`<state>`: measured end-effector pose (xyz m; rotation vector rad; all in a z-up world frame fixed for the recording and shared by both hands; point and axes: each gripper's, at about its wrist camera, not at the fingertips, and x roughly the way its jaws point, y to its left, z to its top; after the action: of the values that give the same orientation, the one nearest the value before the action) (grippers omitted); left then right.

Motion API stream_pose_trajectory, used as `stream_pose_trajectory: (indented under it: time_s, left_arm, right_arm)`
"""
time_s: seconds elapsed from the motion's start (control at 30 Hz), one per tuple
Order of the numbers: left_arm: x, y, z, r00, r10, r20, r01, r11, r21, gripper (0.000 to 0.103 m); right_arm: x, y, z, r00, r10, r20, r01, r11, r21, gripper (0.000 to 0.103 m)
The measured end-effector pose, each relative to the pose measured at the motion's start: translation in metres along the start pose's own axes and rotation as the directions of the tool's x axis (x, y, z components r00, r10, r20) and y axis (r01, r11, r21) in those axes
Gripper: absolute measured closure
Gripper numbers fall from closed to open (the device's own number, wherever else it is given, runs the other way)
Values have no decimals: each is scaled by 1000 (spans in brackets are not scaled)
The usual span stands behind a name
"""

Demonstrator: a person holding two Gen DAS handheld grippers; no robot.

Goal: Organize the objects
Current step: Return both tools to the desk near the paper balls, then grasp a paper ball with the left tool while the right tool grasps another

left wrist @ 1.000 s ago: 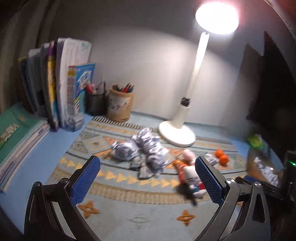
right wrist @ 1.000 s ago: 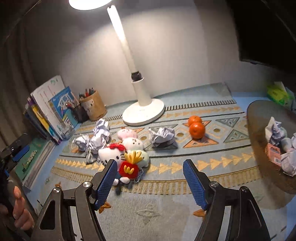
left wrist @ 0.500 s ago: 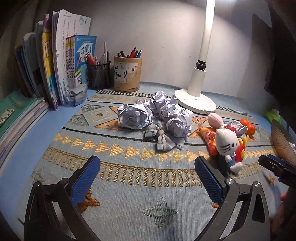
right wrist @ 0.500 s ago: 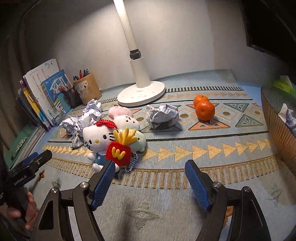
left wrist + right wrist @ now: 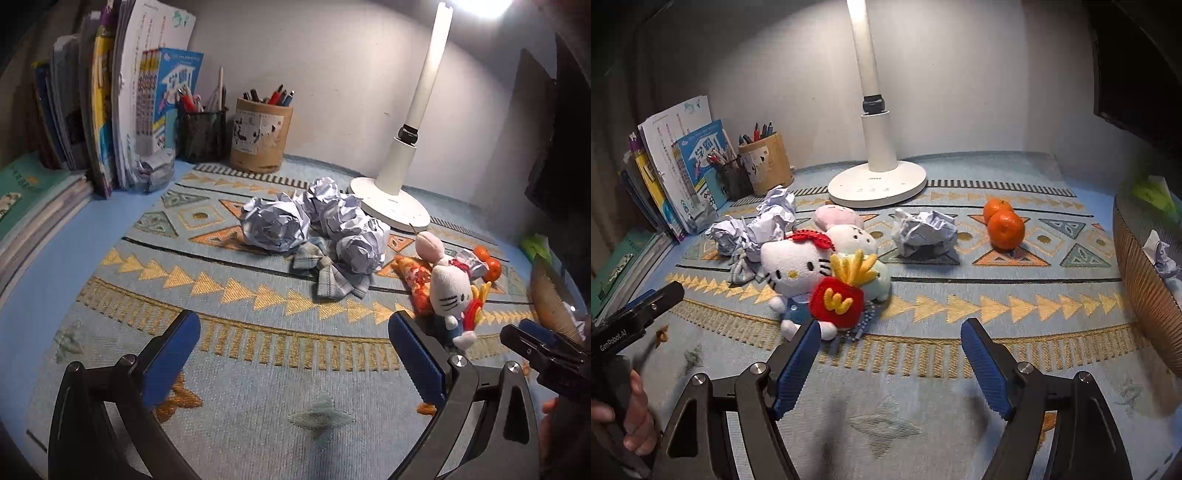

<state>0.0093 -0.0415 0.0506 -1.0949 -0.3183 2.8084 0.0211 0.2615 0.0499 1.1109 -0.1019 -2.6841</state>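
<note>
Above the patterned mat, I hold my right gripper and left gripper low, fingers spread wide, empty; plush toys lie just beyond, crumpled paper farther, basket cut off right.

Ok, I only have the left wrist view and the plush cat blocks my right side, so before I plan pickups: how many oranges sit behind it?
Observer: Two oranges, touching, one behind the other, on the mat.
Operator: Any paper ball apart from the pile?
Observer: Yes, one crumpled paper ball lies alone between the plush cat and the oranges.
Operator: Is the right gripper holding anything?
Observer: No, the right gripper is open and empty, low over the mat just in front of the fries plush.
</note>
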Motion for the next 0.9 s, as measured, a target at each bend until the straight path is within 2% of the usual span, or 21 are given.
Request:
stream_pose_trajectory:
  time_s: [0.07,0.13,0.2,0.3,0.4,0.47,0.53,0.6,0.73,0.8,0.83,0.9]
  left_arm:
    - [-2,11,17,998,-49,-36,47,998,-52,2]
    - [-7,17,38,999,-38,-17,37,998,-43,2]
    - [-5,18,57,1000,15,13,-15,1000,16,2]
    - [20,20,77,995,100,-20,-98,991,96,2]
    - [45,24,85,997,29,-69,-21,994,109,4]
    - [60,24,86,996,19,-88,-8,992,124,5]
    - [76,25,87,994,27,-110,-13,992,126,13]
    - [90,26,86,990,4,-142,13,993,115,14]
    - [110,21,84,981,-12,-194,37,991,127,26]
    - [113,18,83,981,-19,-194,46,990,134,30]
    - [115,16,82,982,-14,-189,41,989,140,36]
    - [117,12,81,981,-13,-191,44,986,160,50]
  right_arm:
    - [-5,14,13,999,54,-5,-54,998,-19,26]
    - [-11,34,31,997,79,7,-78,995,-63,26]
    - [-9,54,51,995,99,-2,-99,991,-93,27]
    - [11,78,80,987,149,-53,-154,983,-99,37]
    - [47,94,99,972,194,-130,-205,976,-77,37]
    - [76,97,109,958,216,-187,-226,974,-34,39]
    - [103,95,115,937,255,-241,-255,966,31,41]
    - [126,93,118,917,279,-285,-268,960,78,42]
    - [155,89,115,907,252,-336,-224,967,120,43]
    - [163,87,113,906,248,-343,-219,968,120,46]
    - [167,87,112,906,245,-345,-217,969,119,56]
    - [168,85,112,910,250,-332,-220,967,126,58]
